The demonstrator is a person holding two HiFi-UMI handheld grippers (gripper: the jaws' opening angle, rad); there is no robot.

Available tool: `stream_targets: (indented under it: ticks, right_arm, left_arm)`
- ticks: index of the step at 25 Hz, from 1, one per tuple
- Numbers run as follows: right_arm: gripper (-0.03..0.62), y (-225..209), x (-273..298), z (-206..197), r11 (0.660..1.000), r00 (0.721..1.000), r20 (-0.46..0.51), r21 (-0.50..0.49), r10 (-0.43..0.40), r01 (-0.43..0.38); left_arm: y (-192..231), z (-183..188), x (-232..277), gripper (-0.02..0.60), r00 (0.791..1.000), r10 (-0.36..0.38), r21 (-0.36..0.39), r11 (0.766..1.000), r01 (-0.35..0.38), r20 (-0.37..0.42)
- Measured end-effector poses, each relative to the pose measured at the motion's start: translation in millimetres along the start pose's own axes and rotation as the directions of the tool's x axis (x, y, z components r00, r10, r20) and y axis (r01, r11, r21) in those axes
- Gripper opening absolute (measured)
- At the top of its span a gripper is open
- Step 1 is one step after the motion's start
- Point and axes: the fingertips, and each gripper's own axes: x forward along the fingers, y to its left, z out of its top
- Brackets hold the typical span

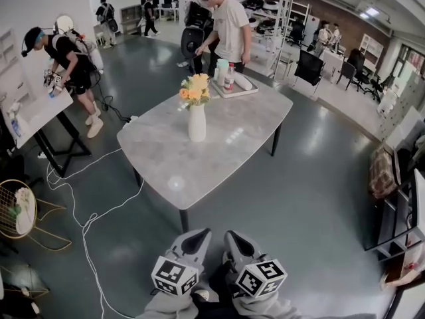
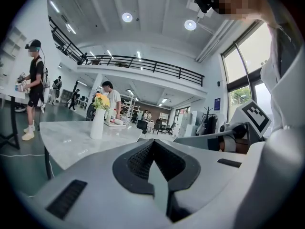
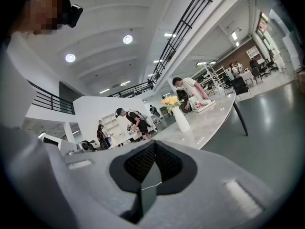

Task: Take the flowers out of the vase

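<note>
A white vase point(image 1: 196, 123) stands upright near the middle of the grey marble table point(image 1: 219, 158) and holds yellow and orange flowers point(image 1: 195, 90). Both grippers hover low in the head view, short of the table's near edge and well away from the vase. My left gripper point(image 1: 198, 236) is shut with nothing in it, and so is my right gripper point(image 1: 235, 238). From the left gripper view point(image 2: 153, 145) the vase point(image 2: 97, 123) and flowers point(image 2: 100, 101) show far off at the left. The right gripper view point(image 3: 153, 145) has the vase point(image 3: 181, 119) and flowers point(image 3: 172, 101) far ahead.
A tray with bottles point(image 1: 232, 85) sits at the table's far end, with a person point(image 1: 229, 26) standing behind it. Another person point(image 1: 66, 58) works at a white table on the left. A white cable point(image 1: 86, 226) snakes over the floor beside a gold wire chair point(image 1: 20, 211).
</note>
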Motion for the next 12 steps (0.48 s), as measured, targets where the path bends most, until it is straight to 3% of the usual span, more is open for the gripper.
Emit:
stream_targets:
  ticks: [12]
  right_arm:
    - [-0.002, -58, 72, 43, 0.999, 0.998, -0.035, -0.007, 0.048, -0.048]
  left_arm:
    - [49, 19, 76, 0.002, 0.998, 0.068, -0.026, 0.997, -0.068, 0.003]
